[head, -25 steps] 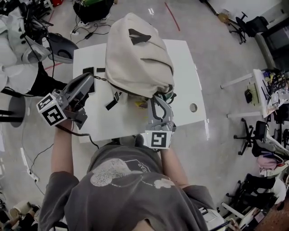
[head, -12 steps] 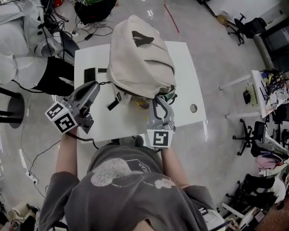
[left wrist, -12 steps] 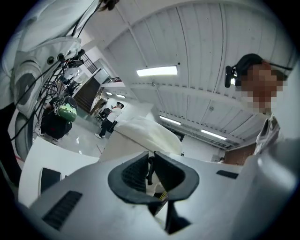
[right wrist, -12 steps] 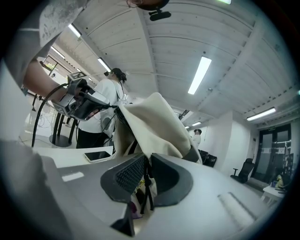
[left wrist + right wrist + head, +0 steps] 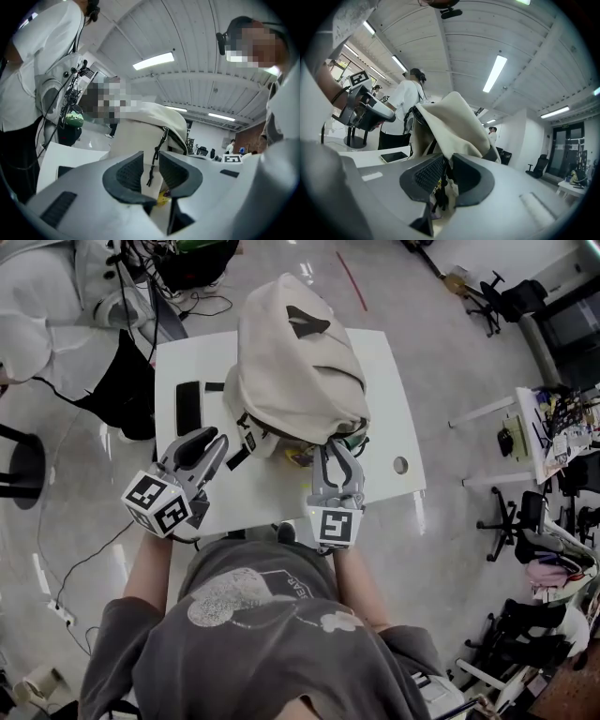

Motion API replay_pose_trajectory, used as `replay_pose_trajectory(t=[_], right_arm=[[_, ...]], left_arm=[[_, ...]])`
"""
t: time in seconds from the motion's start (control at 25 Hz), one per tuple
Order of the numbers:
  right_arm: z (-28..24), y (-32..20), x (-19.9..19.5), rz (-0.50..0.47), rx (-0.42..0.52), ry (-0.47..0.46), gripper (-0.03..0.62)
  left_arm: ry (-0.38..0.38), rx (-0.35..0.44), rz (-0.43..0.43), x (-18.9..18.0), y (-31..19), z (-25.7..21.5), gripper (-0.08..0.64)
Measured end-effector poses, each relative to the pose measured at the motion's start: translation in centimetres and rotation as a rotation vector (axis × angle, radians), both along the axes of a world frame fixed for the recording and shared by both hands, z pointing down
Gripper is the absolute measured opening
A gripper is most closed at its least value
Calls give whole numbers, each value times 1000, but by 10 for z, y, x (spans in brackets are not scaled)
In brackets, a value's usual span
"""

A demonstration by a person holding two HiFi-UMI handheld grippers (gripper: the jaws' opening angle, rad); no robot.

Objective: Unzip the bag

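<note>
A beige backpack [image 5: 295, 371] stands on the white table [image 5: 380, 371], its zipper opening gaping at the near side. My left gripper [image 5: 208, 439] is just left of the bag and clear of it. Its jaws are opening, with nothing pressed between them. In the left gripper view the black zipper pull cord [image 5: 153, 159] hangs from the bag [image 5: 140, 126] beyond the gap of that gripper [image 5: 151, 164]. My right gripper [image 5: 335, 454] is at the bag's near edge. Its jaws [image 5: 446, 173] are opening, with the fabric edge [image 5: 450, 122] and a dark cord loose between them.
A black phone [image 5: 187, 407] lies flat on the table left of the bag. The table has a round hole [image 5: 401, 464] near its right edge. A person in white [image 5: 56, 324] stands at the table's far left. Office chairs and cluttered desks stand off to the right.
My left gripper has let go of the pull cord, opened wide and drawn back toward me and rightward. My right gripper stays at the bag's edge with its jaws wider.
</note>
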State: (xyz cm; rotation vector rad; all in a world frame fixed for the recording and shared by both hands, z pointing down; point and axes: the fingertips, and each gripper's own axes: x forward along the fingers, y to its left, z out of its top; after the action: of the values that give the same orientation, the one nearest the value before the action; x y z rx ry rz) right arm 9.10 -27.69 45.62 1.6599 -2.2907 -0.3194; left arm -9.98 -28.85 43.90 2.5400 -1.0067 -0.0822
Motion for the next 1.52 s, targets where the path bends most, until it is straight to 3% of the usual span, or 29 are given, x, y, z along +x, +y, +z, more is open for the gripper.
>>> replay_pose_trajectory(t=[0.16,0.28,0.64,1.08,1.28,1.52], right_arm=[[-6,4,-3,15,7,-68,75],[-11,9,-9,33,3,-123,101],[-17,28,-22,114,16,-126,100],[6,48,-1,154,-31,-147,80],[12,80,7,152,-47,-187,76],[1,146,11,159,-21,-198,72]], left_arm=[[-98,68,-47,-3,-4,4,112],[-130,100,-70,-3,-6,6,111],[-109,41,53,23,5,39,104],[-93,19,47,35,16,44,70],[-126,21,56,50,48,42,61],[-136,39,96,64,121,33,54]])
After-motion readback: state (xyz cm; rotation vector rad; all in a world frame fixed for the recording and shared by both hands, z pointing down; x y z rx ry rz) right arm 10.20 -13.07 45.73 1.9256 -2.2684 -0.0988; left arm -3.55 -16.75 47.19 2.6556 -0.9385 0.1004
